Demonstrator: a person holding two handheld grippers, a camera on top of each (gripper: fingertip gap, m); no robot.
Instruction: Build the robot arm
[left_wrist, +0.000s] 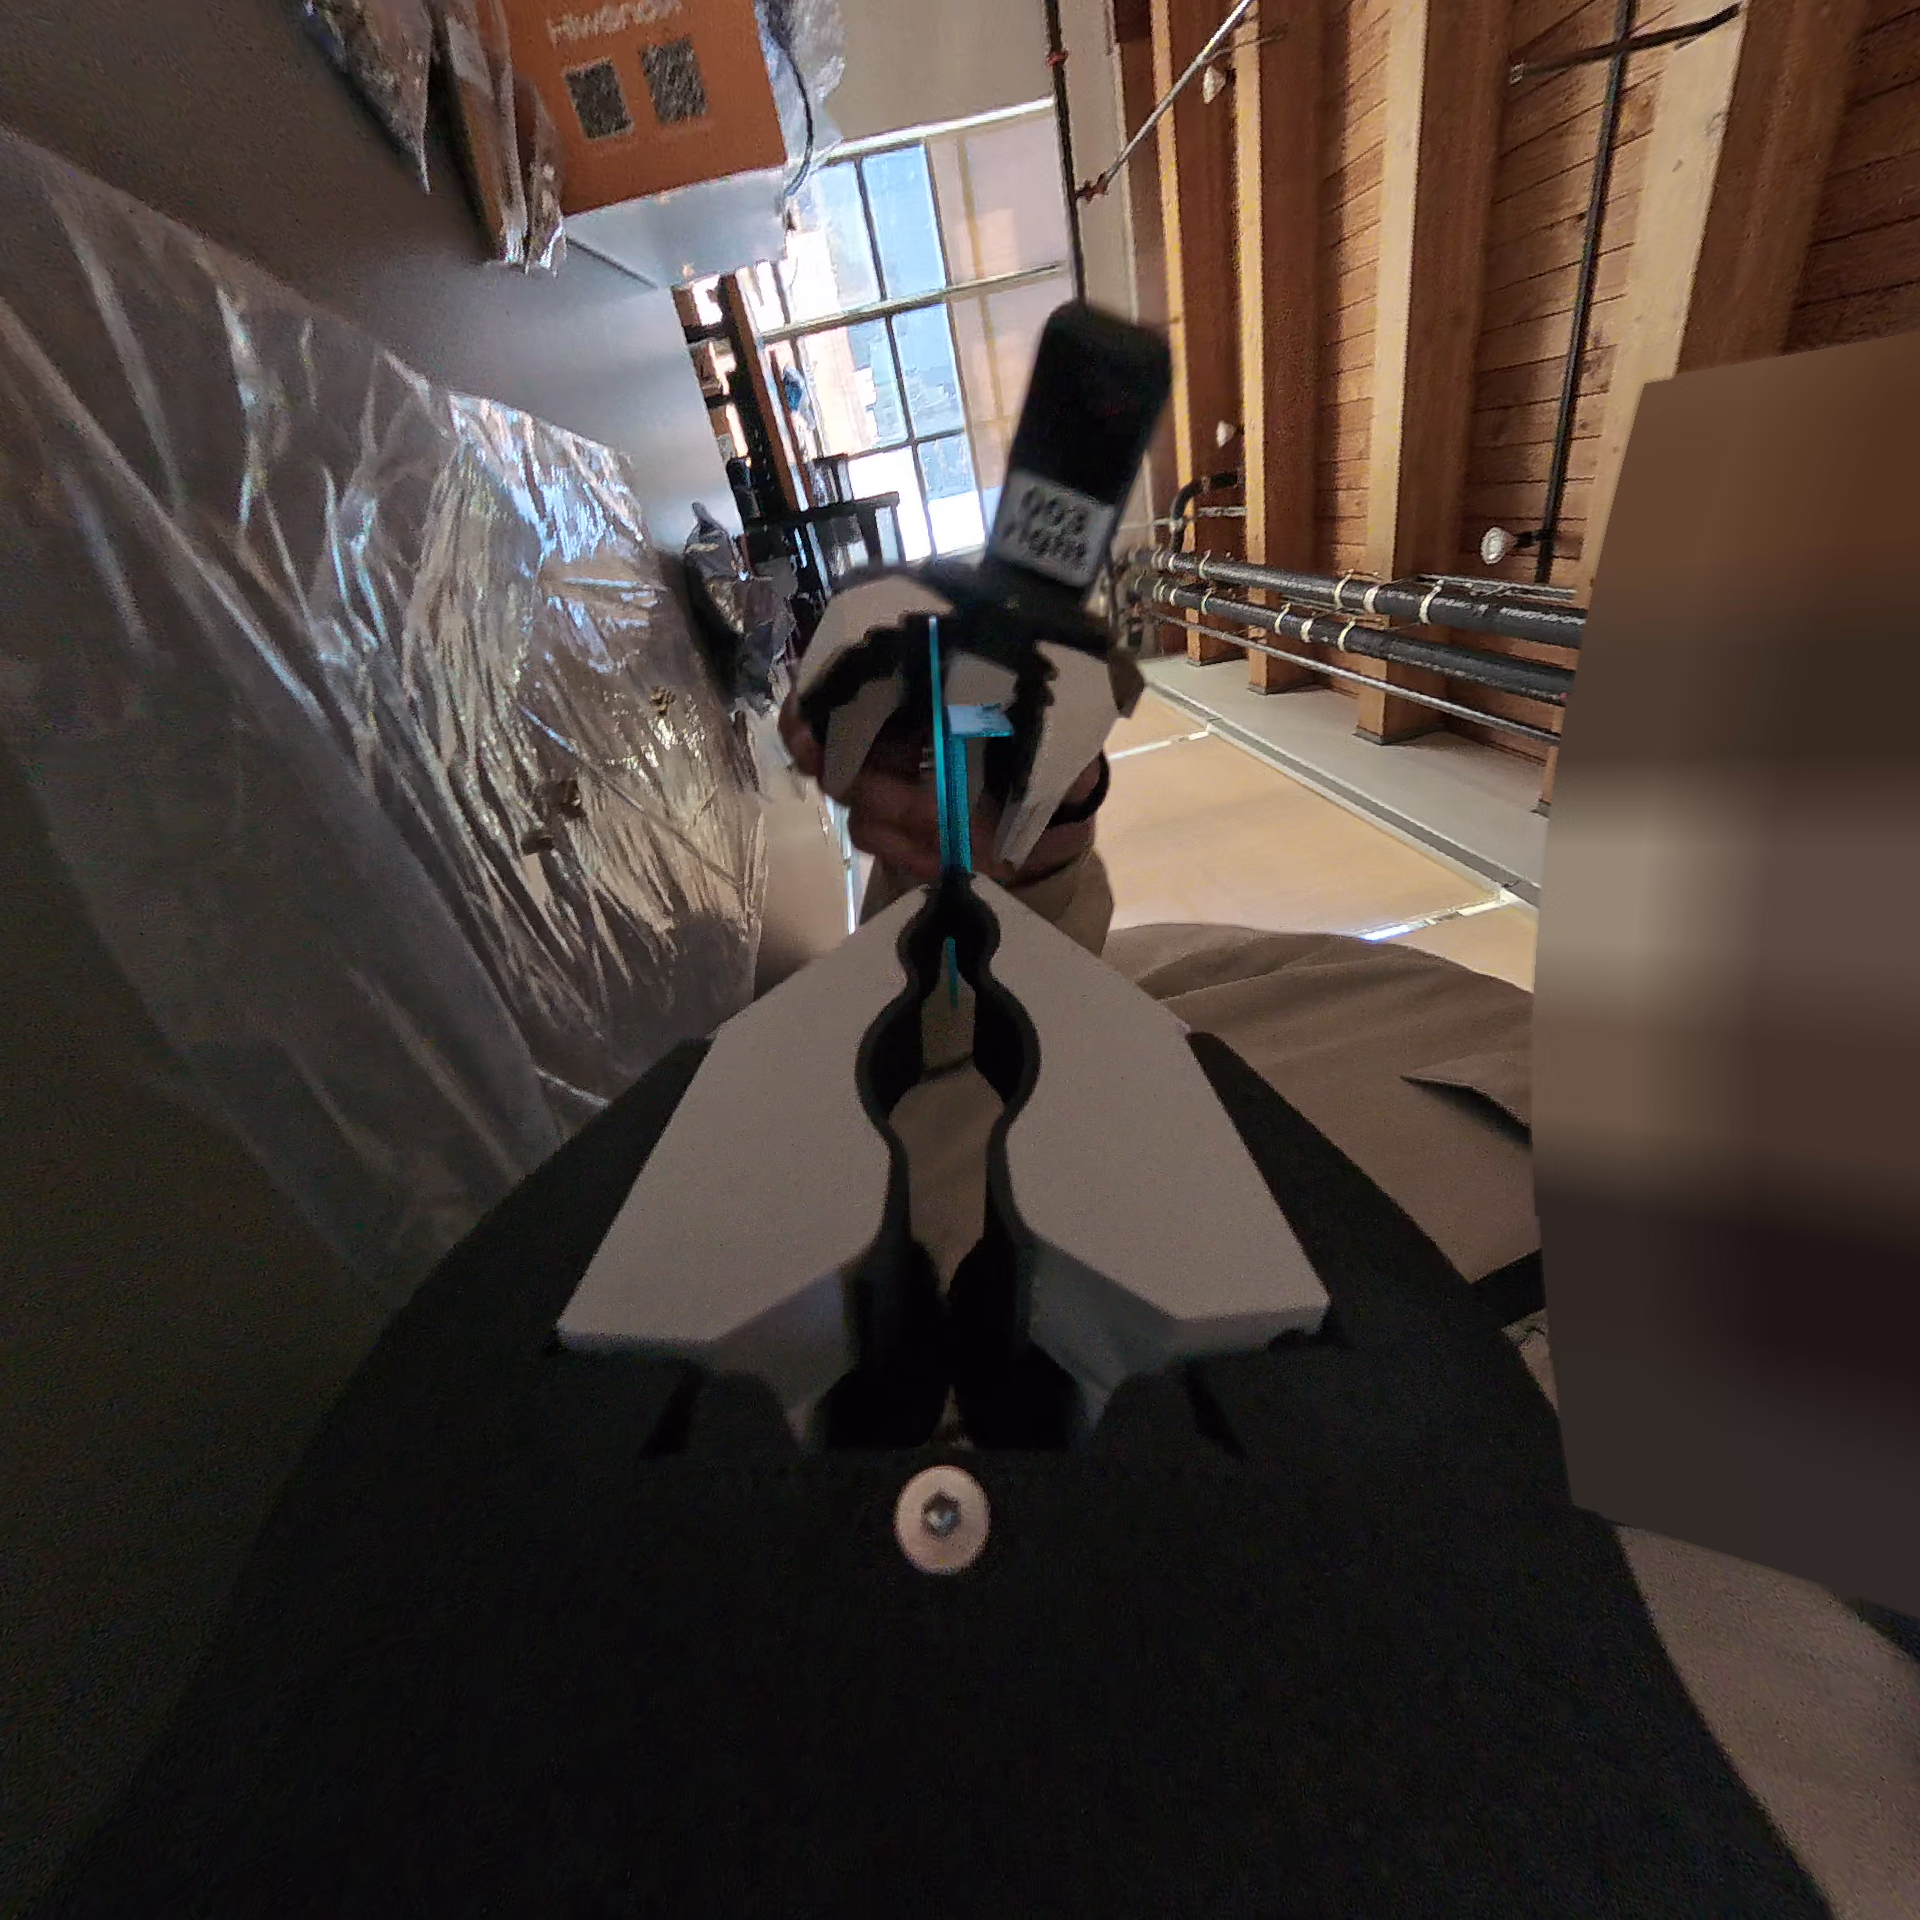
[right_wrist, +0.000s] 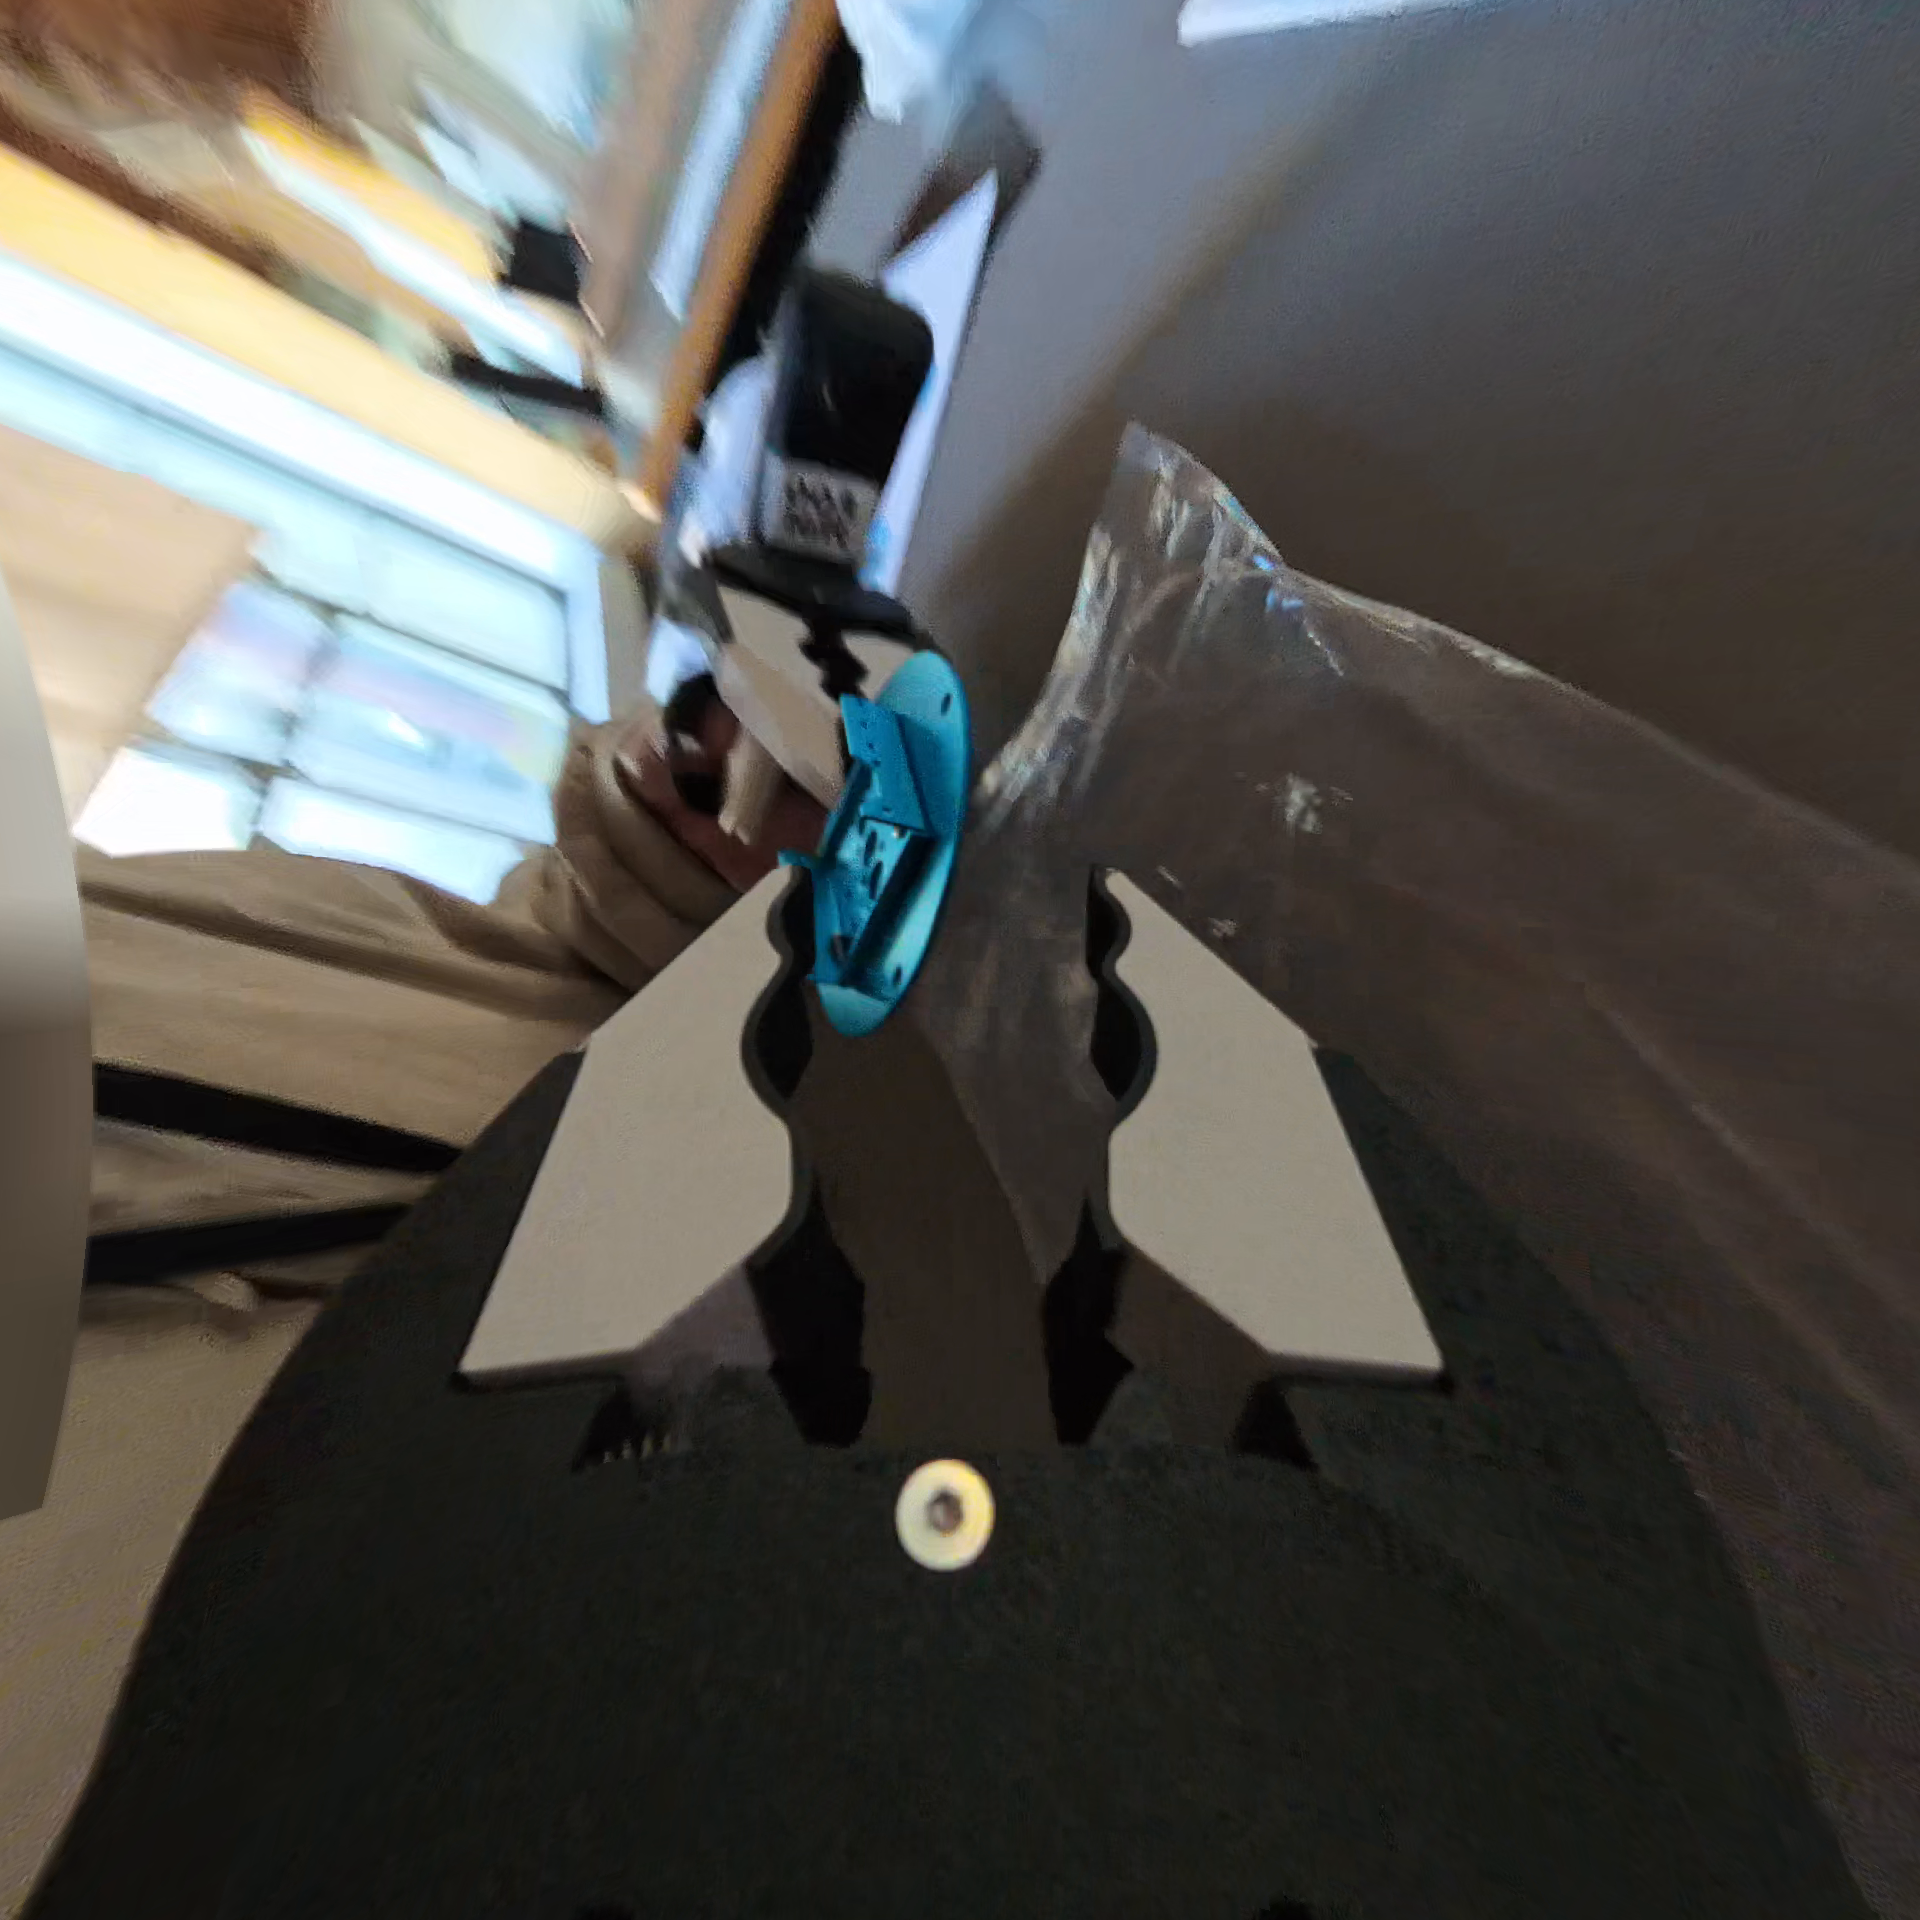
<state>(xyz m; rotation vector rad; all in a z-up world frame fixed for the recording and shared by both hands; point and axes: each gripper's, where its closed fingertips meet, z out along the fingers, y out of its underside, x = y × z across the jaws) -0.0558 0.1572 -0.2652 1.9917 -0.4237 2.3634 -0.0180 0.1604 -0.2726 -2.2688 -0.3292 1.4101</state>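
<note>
Left gripper (left_wrist: 954, 899): fingers clenched on the blue disc part (left_wrist: 948, 790). It shows edge-on in the left wrist view, a thin plate running straight out from my fingertips. The right wrist view shows its face: a round blue disc (right_wrist: 902, 831) with holes and a small bracket on it.

Right gripper (right_wrist: 940, 883): fingers spread wide, gripping nothing. The disc sits between its tips, close to one finger; I can't tell if it touches. A clear plastic bag (right_wrist: 1247, 748) drapes through the same gap, against the disc's rim.

Room to move:
- A plastic-wrapped bulk (left_wrist: 343, 727) crowds one side of the left gripper.
- The other side has open floor, then a timber-framed wall (left_wrist: 1351, 312) with black pipes (left_wrist: 1351, 613).
- A window (left_wrist: 914, 364) is far ahead.
- A person's beige sleeve (right_wrist: 613, 883) is just behind the disc.

Writing:
- A white label (left_wrist: 1049, 530) sits on the right gripper's black camera body.
- The cardboard box (left_wrist: 644, 94) carries print and two patterned squares.
- The right wrist view is motion-blurred.
</note>
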